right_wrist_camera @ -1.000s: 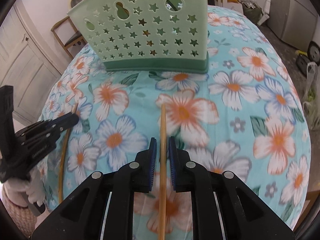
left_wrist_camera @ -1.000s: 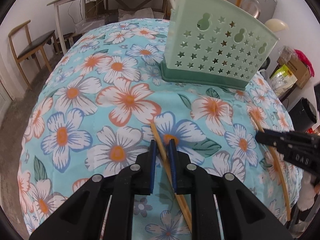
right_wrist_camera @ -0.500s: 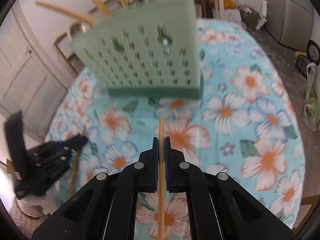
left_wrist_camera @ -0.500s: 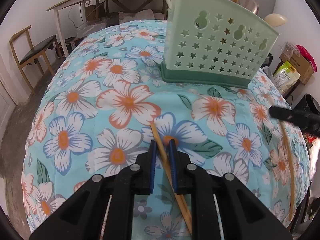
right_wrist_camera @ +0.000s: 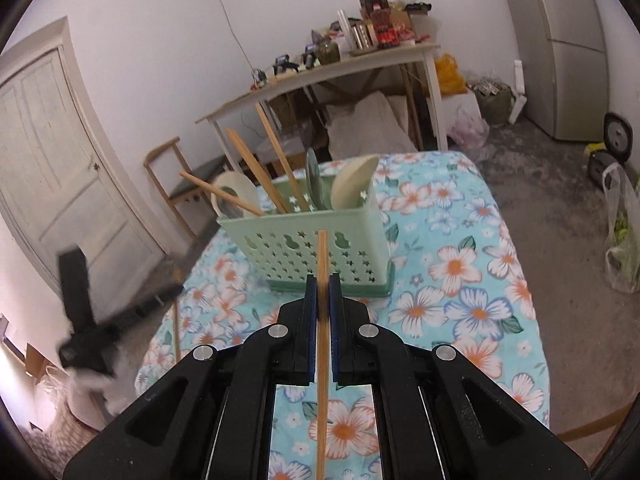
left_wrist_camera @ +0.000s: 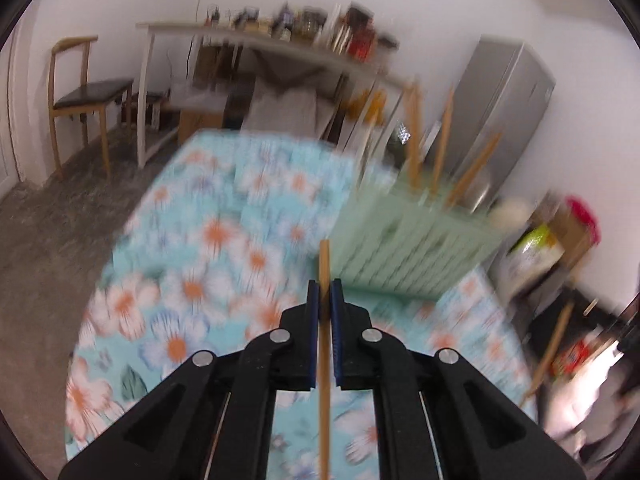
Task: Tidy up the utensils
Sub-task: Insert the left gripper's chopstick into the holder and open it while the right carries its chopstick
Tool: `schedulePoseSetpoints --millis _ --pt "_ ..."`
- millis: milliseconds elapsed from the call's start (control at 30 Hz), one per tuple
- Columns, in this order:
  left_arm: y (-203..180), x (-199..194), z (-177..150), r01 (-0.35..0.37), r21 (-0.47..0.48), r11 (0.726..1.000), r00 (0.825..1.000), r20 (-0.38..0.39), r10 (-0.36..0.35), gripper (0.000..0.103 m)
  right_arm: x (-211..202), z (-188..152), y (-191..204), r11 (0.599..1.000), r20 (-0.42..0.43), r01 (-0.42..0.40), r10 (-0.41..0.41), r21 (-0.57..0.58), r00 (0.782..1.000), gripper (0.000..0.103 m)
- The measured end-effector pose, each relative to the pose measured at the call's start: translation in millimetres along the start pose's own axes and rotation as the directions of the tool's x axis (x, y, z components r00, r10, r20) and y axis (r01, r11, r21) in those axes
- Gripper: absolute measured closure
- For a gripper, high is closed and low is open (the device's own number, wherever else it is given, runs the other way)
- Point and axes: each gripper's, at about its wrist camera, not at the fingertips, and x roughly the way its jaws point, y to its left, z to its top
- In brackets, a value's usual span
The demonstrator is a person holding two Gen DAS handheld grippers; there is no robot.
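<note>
My left gripper is shut on a wooden chopstick and holds it above the floral tablecloth; this view is blurred. My right gripper is shut on another wooden chopstick, lifted off the cloth and pointing at the green utensil basket. The basket holds several chopsticks and spoons. In the left wrist view the basket is ahead to the right. The left gripper also shows blurred at the left of the right wrist view, with its chopstick.
A white side table with clutter, a wooden chair and a grey fridge stand beyond the table. A door is at the left. Bags lie on the floor at the right.
Both grippers have closed on their chopsticks and lifted them off the cloth. Both views have risen and tilted up, showing the room and the basket's top.
</note>
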Motion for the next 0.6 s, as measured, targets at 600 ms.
schedulePoseSetpoints --millis 600 --pt "-125.0 -61.9 119.4 0.143 0.179 0.973 0.897 0.391 -0.204 0.098 -8.3 -6.1 -22.4 0.996 0.05 -0.071 0.069 0.05 0.996 0.099"
